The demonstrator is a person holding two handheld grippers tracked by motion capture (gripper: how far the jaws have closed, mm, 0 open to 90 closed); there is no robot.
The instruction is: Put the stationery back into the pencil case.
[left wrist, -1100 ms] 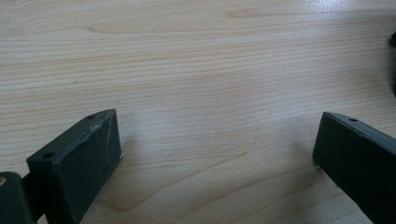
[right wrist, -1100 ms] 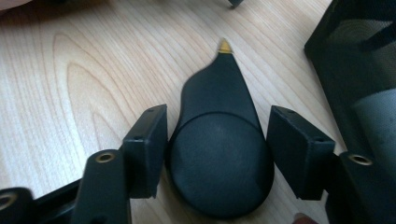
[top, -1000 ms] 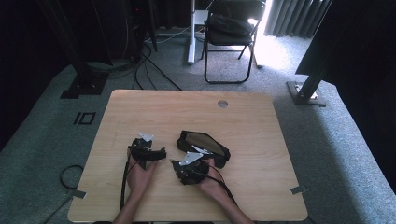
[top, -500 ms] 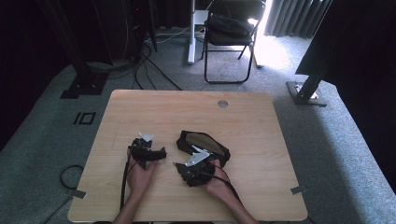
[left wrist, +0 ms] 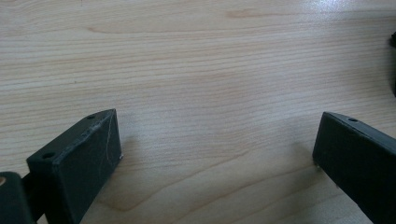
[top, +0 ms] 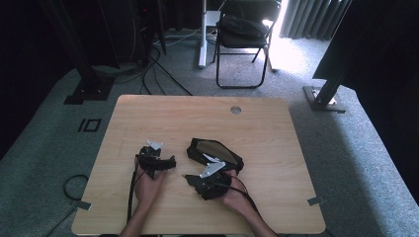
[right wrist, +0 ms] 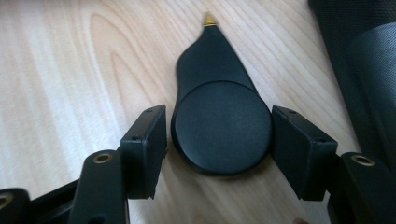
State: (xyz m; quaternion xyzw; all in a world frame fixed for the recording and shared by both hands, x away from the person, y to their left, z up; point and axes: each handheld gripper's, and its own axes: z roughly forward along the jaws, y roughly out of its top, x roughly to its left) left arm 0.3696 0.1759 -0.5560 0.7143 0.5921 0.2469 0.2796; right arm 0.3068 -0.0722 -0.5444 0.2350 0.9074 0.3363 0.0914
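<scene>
Pale wooden tabletop (right wrist: 56, 70) carries a black teardrop-shaped piece (right wrist: 219, 116) (gold tip pointing away). It lies between the right gripper (right wrist: 219, 149) jaws, which bracket its round end, narrowly parted.

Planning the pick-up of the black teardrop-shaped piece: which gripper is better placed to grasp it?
Right. The right gripper has its fingers either side of the black teardrop piece. The left gripper is open over bare table.

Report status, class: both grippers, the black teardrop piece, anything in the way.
Left gripper open over bare table. Right gripper open, jaws flanking the black teardrop piece, gaps visible. Black case close beside it.
</scene>
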